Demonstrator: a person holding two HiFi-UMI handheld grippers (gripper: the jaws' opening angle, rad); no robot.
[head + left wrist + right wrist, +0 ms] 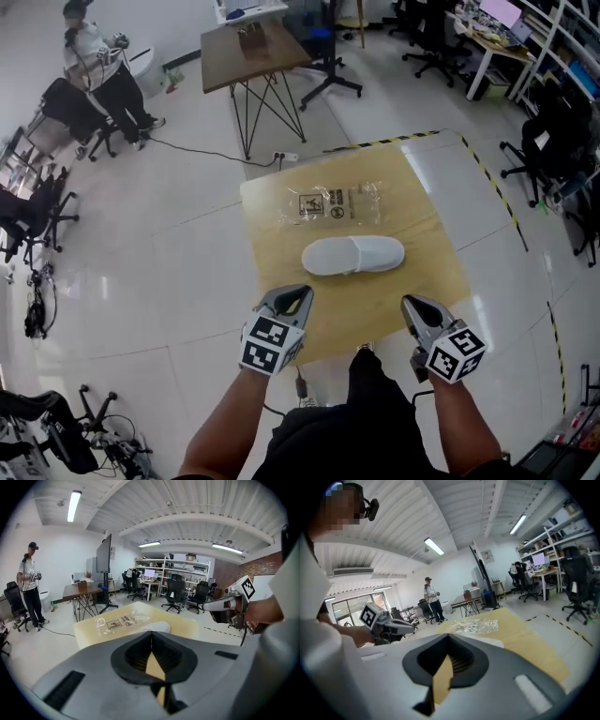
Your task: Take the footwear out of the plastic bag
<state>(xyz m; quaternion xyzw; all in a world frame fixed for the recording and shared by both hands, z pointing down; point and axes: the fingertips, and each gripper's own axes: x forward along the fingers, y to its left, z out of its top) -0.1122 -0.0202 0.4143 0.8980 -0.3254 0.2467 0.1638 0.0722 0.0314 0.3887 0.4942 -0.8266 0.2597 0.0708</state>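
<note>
A pair of white slippers [353,255] lies side on in the middle of the light wooden table [427,272]. Beyond it, at the table's far side, rests an empty clear plastic bag [333,203] with printed labels. My left gripper [304,293] is held over the table's near edge, left of the slippers, shut and empty. My right gripper [410,305] hovers at the near right edge, also shut with nothing in it. From the left gripper view the bag [119,620] and slipper [157,627] appear past the closed jaws. The right gripper view shows the bag [477,626] ahead.
A dark wooden desk [251,52] on black legs stands behind the table. A person [98,70] stands at the far left by office chairs [33,211]. More chairs and desks [487,42] fill the far right. Yellow-black tape [492,183] marks the floor.
</note>
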